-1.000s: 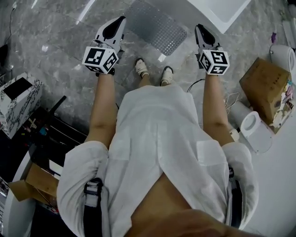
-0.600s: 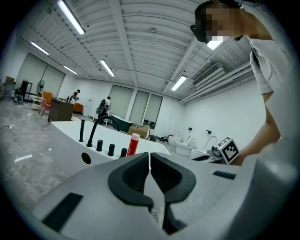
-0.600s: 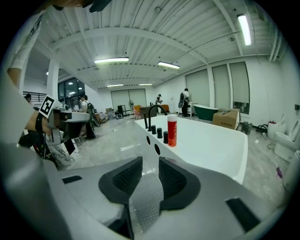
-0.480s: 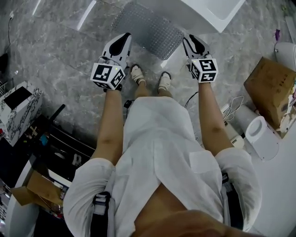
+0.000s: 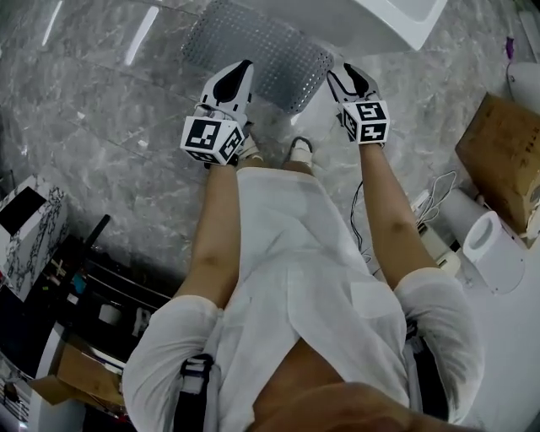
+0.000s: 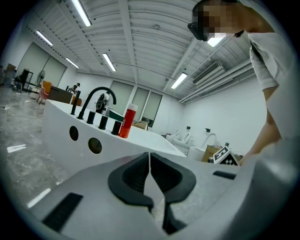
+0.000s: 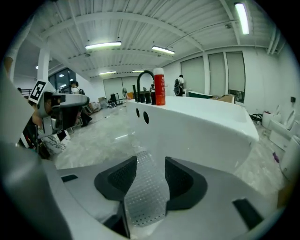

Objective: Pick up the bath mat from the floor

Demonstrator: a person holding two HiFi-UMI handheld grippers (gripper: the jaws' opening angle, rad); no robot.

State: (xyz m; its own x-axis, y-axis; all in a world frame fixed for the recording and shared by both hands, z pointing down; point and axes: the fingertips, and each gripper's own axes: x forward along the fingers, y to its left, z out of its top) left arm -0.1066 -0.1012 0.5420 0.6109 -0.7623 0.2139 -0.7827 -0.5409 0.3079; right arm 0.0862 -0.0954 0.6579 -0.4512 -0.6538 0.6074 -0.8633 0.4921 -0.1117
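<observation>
The reach down to the translucent grey studded bath mat (image 5: 253, 46), lying flat on the grey marble floor (image 5: 101, 110) beside the white bathtub (image 5: 396, 17), is judged to be the step in hand. Its near edge should be met low, with one jaw slid beneath. The right gripper (image 5: 342, 76) is partly spread, its jaws having just been opening; the mat's near right corner is seen in the gap, unpinched. The left gripper (image 5: 243, 69) is pressed together, empty, at the near edge.

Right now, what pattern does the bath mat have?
Bath mat: rows of small dots; right gripper view.
</observation>
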